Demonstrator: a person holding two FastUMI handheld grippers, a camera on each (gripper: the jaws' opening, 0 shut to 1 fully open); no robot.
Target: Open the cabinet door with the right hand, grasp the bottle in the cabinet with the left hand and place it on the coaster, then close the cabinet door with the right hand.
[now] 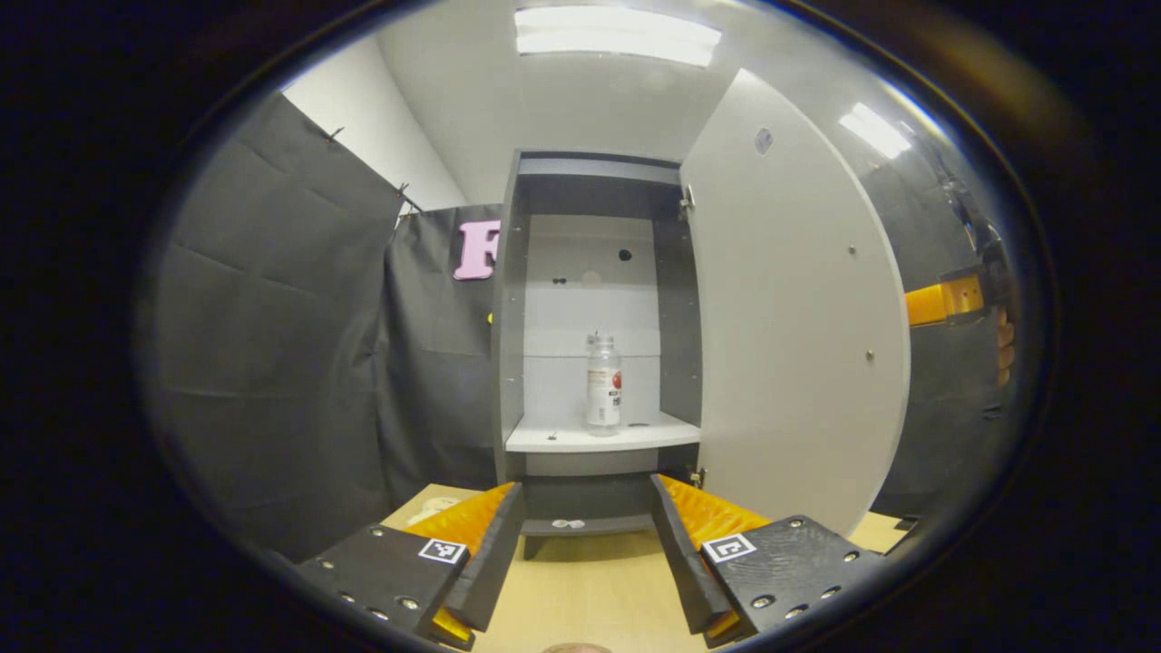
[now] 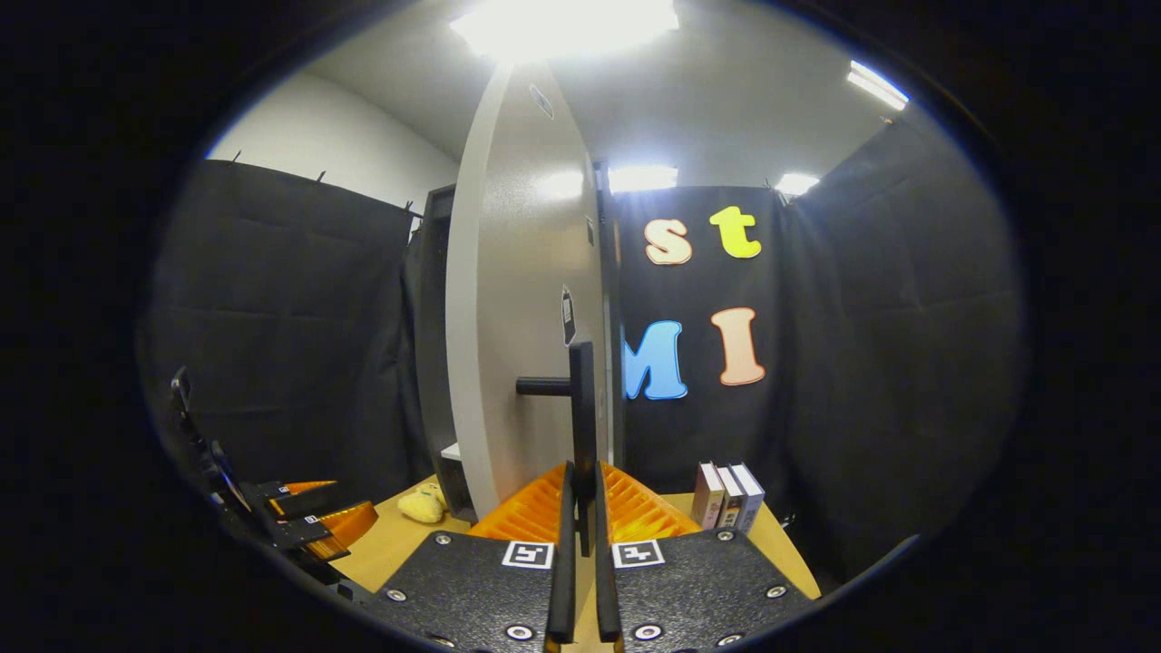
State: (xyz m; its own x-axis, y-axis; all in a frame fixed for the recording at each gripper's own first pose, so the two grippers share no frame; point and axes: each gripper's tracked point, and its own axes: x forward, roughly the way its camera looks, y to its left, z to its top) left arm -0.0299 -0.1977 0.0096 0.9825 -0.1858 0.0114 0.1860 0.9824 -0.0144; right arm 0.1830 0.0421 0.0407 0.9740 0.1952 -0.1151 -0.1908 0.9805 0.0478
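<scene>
The grey cabinet stands with its door swung wide to the right. A clear bottle with a white label stands upright on the white shelf inside. My left gripper is open, low over the wooden table, some way in front of the bottle. In the right gripper view the door is seen edge-on, and my right gripper is shut on its dark bar handle. The left gripper appears at lower left there.
Black cloth walls close in both sides. A yellow soft toy lies on the table by the cabinet's foot. Three small books stand upright near the table's right back corner. A hand shows beyond the door's edge.
</scene>
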